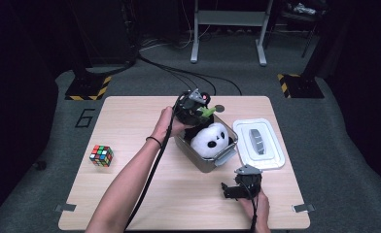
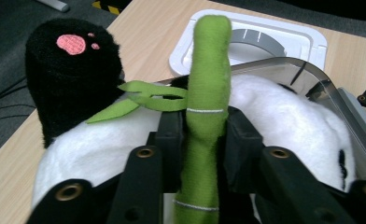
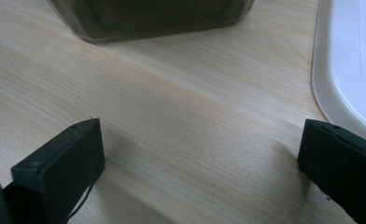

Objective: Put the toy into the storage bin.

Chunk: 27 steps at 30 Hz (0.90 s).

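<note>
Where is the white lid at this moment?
In the high view the white lid lies flat on the table, on the right side, close beside the clear box that holds the panda toy.

Looks like a lab or recording studio rigged for handling trials, not a home. Dark all around, with black drapes or walls closing in on a lit patch. Grey carpet (image 1: 43,194) underfoot, cables (image 1: 179,73) trailing across it. Yellow-and-black hazard tape on the stand bases (image 1: 87,88) at both far corners. A grey metal frame (image 1: 227,29) farther back. A plain light wooden table (image 1: 130,194) in the middle, fixed down by small brackets (image 1: 64,208) at its near corners. A big "6" (image 1: 84,118) marked on the floor beside it, like a numbered station.
</note>
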### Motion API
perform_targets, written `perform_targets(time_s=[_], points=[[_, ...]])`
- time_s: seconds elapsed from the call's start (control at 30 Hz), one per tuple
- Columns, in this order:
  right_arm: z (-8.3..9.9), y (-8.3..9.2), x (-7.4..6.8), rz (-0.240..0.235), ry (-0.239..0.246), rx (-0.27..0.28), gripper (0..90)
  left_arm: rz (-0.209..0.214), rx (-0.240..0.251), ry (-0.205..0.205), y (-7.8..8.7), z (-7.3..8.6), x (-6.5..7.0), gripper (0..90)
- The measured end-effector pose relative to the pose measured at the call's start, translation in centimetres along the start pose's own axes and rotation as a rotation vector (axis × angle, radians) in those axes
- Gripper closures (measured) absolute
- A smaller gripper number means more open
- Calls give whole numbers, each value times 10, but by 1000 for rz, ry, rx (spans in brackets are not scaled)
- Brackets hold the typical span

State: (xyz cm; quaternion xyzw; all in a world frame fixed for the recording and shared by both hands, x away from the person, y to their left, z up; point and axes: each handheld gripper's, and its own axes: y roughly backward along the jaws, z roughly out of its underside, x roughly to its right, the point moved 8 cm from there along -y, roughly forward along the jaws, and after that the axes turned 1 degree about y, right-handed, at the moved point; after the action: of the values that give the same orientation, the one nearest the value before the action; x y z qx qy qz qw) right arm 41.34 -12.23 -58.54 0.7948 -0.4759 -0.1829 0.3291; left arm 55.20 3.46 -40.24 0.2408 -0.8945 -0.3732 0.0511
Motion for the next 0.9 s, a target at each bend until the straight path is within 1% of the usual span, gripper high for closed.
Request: perform_targets(time_s=[0.03,0.1,0.13,0.2,0.3,0.37,0.4,0.43,0.5,0.53,0.57,0.6,0.63,0.67,0.7,0.73,0.77,0.9], points=[[0,0,0,0,0,0,0,8,2,1,1,-1,2,642],[0,0,0,0,0,0,0,-14,24,-3,7,-4,2,541],[0,0,0,0,0,1,0,-36,41,-2,12,-7,1,490],[0,0,0,-3,4,2,0,-62,61,7,21,-9,-2,408],[0,0,0,-3,1,1,0,-93,63,22,34,-7,-9,337],[0,0,0,-3,0,1,0,-122,65,39,41,-3,-16,314],[0,0,0,-4,3,1,0,-122,64,53,42,-1,-17,303],[0,0,0,-3,2,2,0,-132,59,57,43,2,-19,303],[0,0,0,-1,2,3,0,-134,44,65,42,8,-21,311],[0,0,0,-1,2,3,0,-139,24,62,40,12,-22,321],[0,0,0,-2,6,0,0,-135,13,60,38,15,-22,332],[0,0,0,-2,-4,1,0,-134,4,59,35,19,-23,379],[0,0,-1,-2,-7,0,0,-128,-14,54,33,23,-23,426],[0,0,-1,-2,-8,0,0,-123,-21,55,30,27,-23,467],[0,0,-1,-2,-8,0,0,-121,-20,64,27,31,-23,512],[0,0,-1,-1,-9,0,0,-131,-21,74,25,33,-24,540],[0,0,-1,-1,-8,0,0,-137,-38,91,22,37,-25,563],[0,0,-1,3,-9,-1,0,-148,-70,123,16,48,-29,613]])
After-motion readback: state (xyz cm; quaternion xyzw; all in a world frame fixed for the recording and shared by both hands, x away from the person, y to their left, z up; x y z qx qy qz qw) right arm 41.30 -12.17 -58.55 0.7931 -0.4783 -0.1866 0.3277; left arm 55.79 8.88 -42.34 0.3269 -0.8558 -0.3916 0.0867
